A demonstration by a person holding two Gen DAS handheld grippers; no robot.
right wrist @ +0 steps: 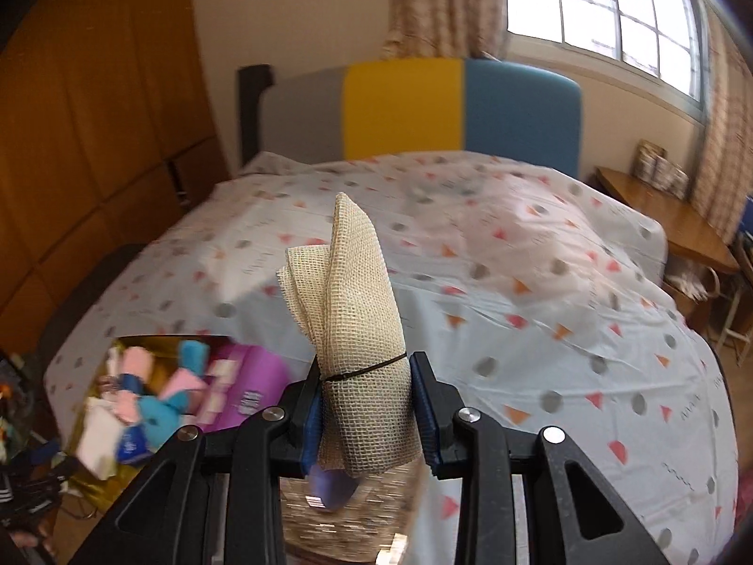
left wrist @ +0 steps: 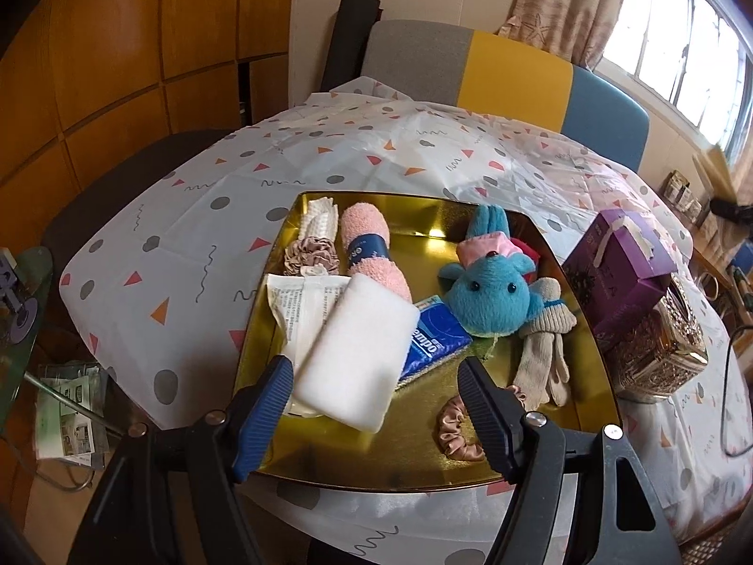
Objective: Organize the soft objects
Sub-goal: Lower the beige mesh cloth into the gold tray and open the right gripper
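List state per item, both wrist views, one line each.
left tongs: open, white sponge between them, pads not pressing
white sponge: tilted, over the tray's near left
right tongs: shut on mesh cloth roll
mesh cloth roll: upright, tied with a dark band, lifted above the table
gold tray: on the table, holding soft items
blue plush: lying in tray
purple box: beside tray, flaps taped

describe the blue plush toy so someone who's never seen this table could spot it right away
On the table under the spotted white cloth sits a shiny gold metal tray full of soft things. In its right half lies the blue plush toy, beside a beige knitted glove. Nothing else there has bead eyes, upright ears and a pink cap.
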